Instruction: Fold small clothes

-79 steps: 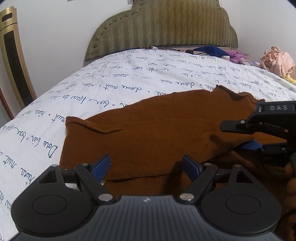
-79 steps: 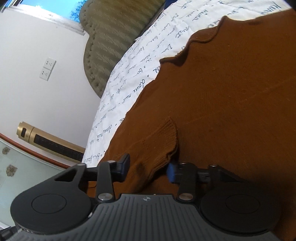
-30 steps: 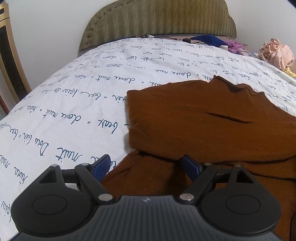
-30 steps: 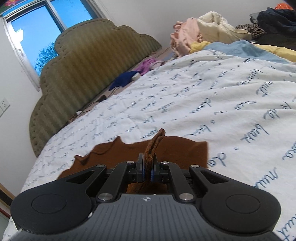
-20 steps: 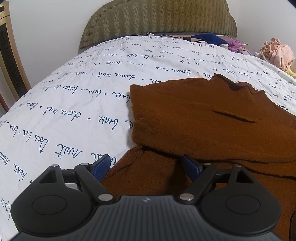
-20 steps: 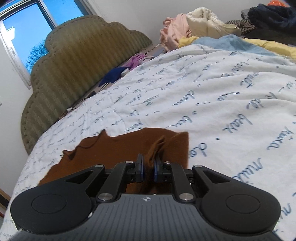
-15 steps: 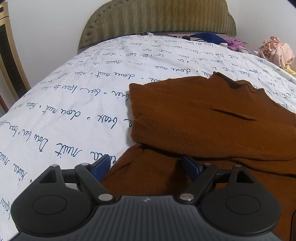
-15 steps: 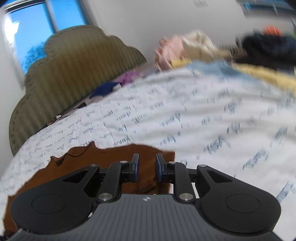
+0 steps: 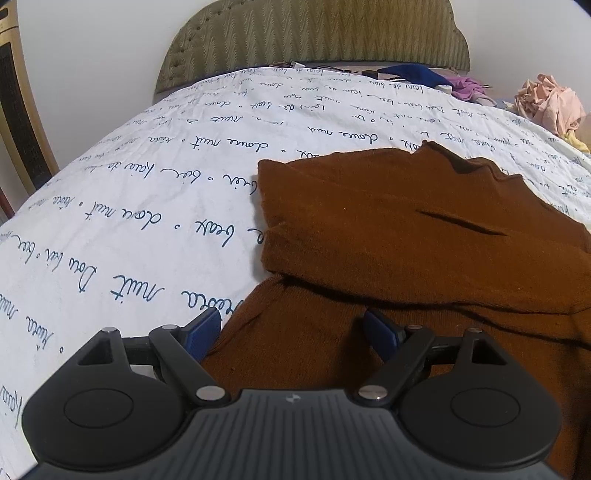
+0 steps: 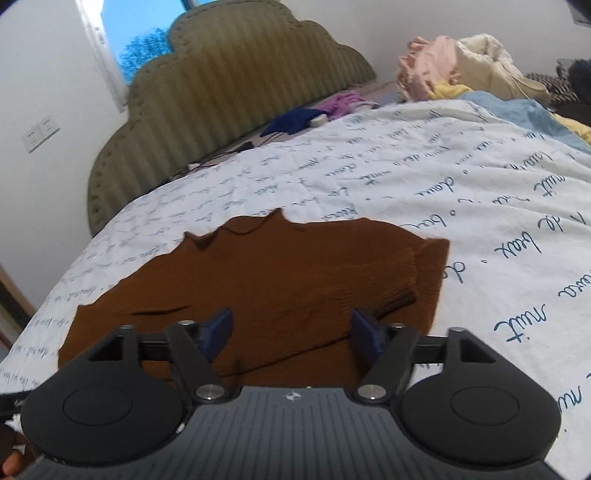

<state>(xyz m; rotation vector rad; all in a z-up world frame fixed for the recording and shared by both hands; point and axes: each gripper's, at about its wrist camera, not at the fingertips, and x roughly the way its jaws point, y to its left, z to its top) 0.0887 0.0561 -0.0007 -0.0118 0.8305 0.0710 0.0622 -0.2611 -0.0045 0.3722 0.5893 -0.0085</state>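
A brown knit sweater lies flat on the white bedspread with blue script, one side folded across the body. In the right wrist view the sweater shows a sleeve with a ribbed cuff laid over it. My left gripper is open and empty, low over the sweater's near left edge. My right gripper is open and empty, just above the sweater's near edge, close to the cuff.
An olive padded headboard stands at the far end. Blue and purple garments lie near it. A heap of pink, cream and yellow clothes sits at the far right. A gold standing unit is left of the bed.
My right gripper was shut on the brown sleeve and carried it across; it has opened and let the sleeve drop on the sweater. My left gripper stayed open, barely moving.
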